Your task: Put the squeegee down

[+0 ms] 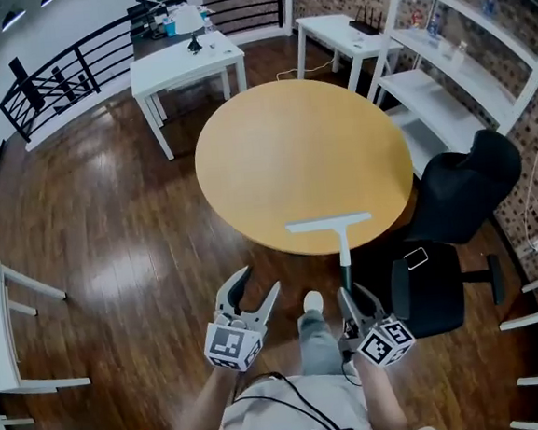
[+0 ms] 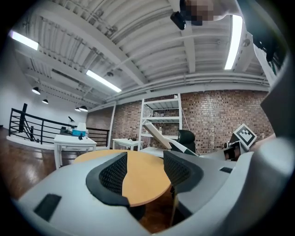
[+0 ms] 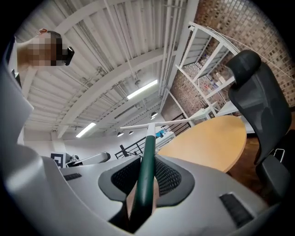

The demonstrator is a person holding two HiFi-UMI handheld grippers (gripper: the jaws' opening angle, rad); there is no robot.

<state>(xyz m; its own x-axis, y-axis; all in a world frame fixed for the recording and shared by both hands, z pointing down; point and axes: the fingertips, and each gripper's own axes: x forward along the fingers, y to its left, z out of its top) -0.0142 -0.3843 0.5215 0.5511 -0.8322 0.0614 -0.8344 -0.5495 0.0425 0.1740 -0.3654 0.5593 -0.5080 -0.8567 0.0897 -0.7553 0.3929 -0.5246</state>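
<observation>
The squeegee (image 1: 338,233) has a white blade and a dark green handle (image 3: 146,173). My right gripper (image 1: 356,307) is shut on that handle, and the blade hovers over the near edge of the round wooden table (image 1: 302,160). In the right gripper view the handle runs up between the two black pads to the white blade (image 3: 152,124). My left gripper (image 1: 248,300) is open and holds nothing, just short of the table's near left edge. The left gripper view has the tabletop (image 2: 138,177) between the spread jaws and the squeegee blade (image 2: 154,134) off to the right.
A black office chair (image 1: 453,231) stands close on the right of the table, with a phone (image 1: 415,258) on its seat. White shelving (image 1: 461,61) lines the brick wall on the right. White desks (image 1: 186,67) and a black railing (image 1: 70,77) lie beyond. Dark wooden floor surrounds the table.
</observation>
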